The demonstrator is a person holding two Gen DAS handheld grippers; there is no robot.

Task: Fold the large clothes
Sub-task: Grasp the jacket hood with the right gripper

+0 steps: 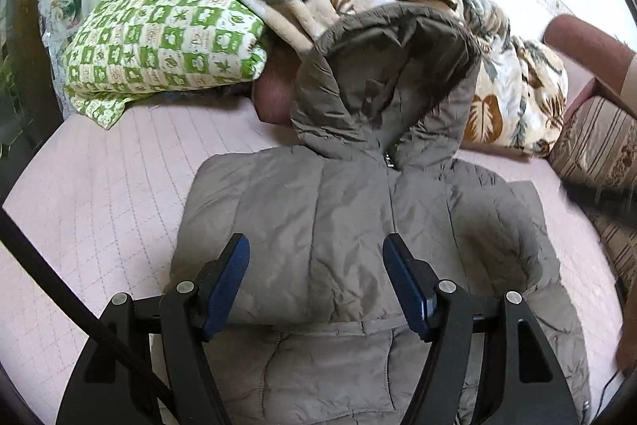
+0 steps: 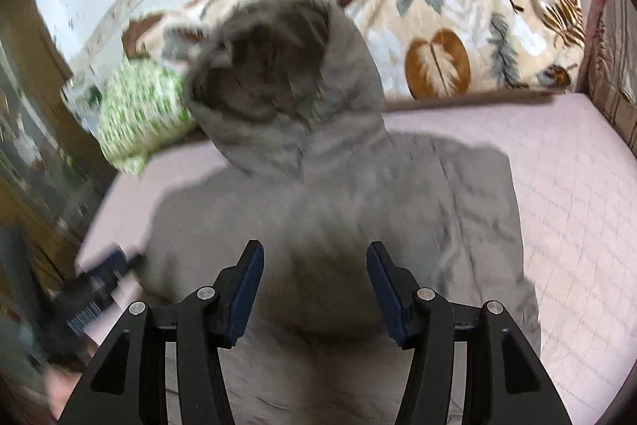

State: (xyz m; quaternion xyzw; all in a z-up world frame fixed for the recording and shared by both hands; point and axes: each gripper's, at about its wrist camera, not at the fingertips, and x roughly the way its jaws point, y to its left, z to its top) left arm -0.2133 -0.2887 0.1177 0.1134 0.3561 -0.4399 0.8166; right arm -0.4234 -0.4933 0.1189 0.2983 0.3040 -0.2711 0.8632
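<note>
One grey padded jacket (image 1: 350, 226) lies on a pink quilted bed (image 1: 99, 194), and behind it sit one green-and-white checked pillow (image 1: 159, 38), one leaf-patterned blanket (image 1: 513, 98) bunched in a heap, and one striped cushion (image 1: 597, 146) at the right edge. Two grippers are in view, one per camera. The left gripper (image 1: 316, 257) hovers over the jacket's chest, pointing toward the hood, its two blue-padded fingers (image 1: 229, 281) spread wide and holding nothing. The right gripper (image 2: 314, 265) is likewise above the jacket's middle, its fingers wide apart and empty; that view is blurred. The jacket lies front side up, its zip running down the centre, its sides folded inward so the body forms a narrow block. Its hood (image 1: 382, 74) stands up, leaning against the blanket, with the dark lining showing inside the opening.
</note>
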